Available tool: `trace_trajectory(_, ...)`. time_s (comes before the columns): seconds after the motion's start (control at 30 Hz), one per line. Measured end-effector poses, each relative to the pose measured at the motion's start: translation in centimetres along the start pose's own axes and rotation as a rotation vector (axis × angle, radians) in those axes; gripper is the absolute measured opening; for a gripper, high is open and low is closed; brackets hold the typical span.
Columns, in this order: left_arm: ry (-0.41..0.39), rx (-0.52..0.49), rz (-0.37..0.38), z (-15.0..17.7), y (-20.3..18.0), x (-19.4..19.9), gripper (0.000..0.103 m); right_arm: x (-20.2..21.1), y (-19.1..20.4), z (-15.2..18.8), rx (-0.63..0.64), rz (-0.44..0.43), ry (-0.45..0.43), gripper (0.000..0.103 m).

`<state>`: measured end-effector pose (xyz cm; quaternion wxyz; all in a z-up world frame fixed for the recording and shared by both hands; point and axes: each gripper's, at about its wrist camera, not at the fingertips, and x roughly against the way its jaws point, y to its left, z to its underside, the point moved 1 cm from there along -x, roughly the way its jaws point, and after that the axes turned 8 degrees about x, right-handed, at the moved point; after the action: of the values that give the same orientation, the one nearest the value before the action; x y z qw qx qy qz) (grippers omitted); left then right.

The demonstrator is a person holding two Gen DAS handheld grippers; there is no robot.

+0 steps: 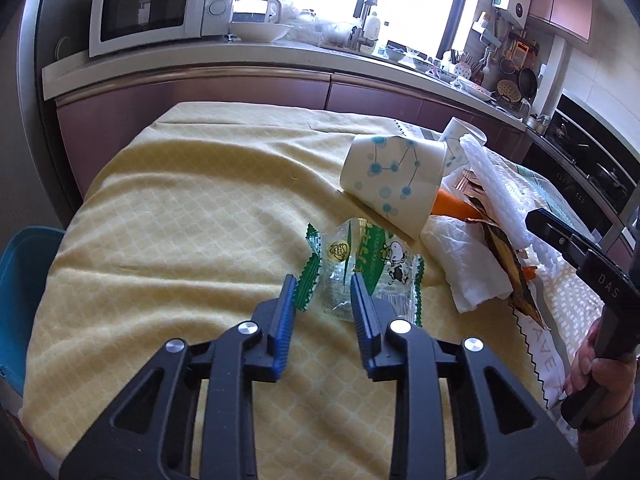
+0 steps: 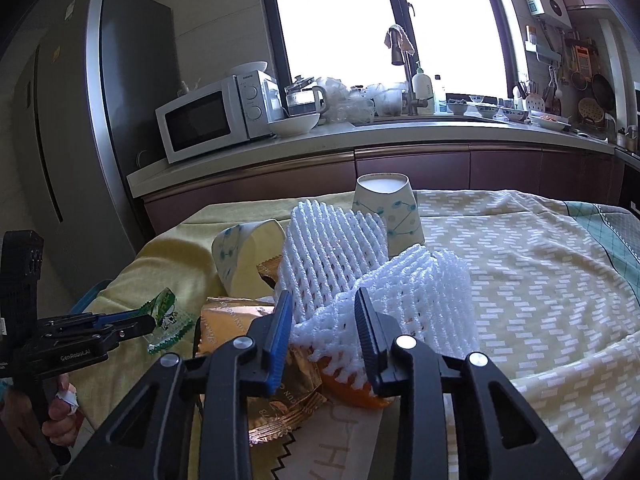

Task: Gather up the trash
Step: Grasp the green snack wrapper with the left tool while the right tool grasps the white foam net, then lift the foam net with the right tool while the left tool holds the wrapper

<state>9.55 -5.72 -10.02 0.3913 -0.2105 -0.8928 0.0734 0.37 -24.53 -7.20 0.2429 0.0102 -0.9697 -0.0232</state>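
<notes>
Blue-padded left gripper [image 1: 322, 294] sits narrowed on the clear snack wrapper [image 1: 360, 272] w/ green zigzag edges, which lies on the yellow tablecloth [image 1: 180, 220] just in front of a tipped paper cup [image 1: 394, 178]. Pads appear to pinch the crinkled film. Judging by looks: v. light, soft, slippery plastic; best taken at a bunched fold, not a flat edge, or it may slide out.

Right gripper [image 2: 322, 316] is also narrowed, pads pressing into the white foam fruit net [image 2: 360, 264] that lies over a gold foil packet [image 2: 240, 328] and sth orange, beside a second, upright cup [image 2: 386, 208]. Net looks springy, squashy, near weightless; its open mesh could snag on the foil, so a mid-body grip through several strands seems safest. Tissue [image 1: 464, 256] lies betw. the two piles.
</notes>
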Motion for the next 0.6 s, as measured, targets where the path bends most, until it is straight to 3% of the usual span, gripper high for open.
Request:
trace_trajectory(0.1,-0.007,0.001,0.005,-0.1,-0.1,-0.1,0.022,0.1,-0.1,0.0,0.009,-0.003,-0.007,0.013)
trace_trajectory(0.2,-0.026,0.004,0.006,-0.2,-0.5,0.3,0.011,0.6,0.0,-0.3,0.017,-0.005,-0.027,0.006)
trace_trajectory(0.37,-0.053,0.016,0.016,-0.6,-0.2,2.0,0.01,1.7,-0.4,-0.8,0.014,0.006,-0.054,0.004)
trace_trajectory(0.43,-0.069,0.018,0.011,-0.4,0.2,3.2,0.01,2.2,-1.1,-0.8,-0.006,0.043,-0.062,0.016)
trace_trajectory(0.47,-0.075,0.017,0.011,-0.5,0.2,3.4,0.01,2.4,-1.5,-0.7,-0.015,0.056,-0.057,0.037)
trace_trajectory(0.5,-0.079,0.021,0.015,-0.4,0.4,3.9,0.01,2.5,-1.9,-0.6,-0.019,0.076,-0.048,0.047)
trace_trajectory(0.6,-0.091,0.023,0.011,-0.5,0.7,4.5,0.01,2.1,-2.8,0.1,-0.026,0.103,0.001,0.053)
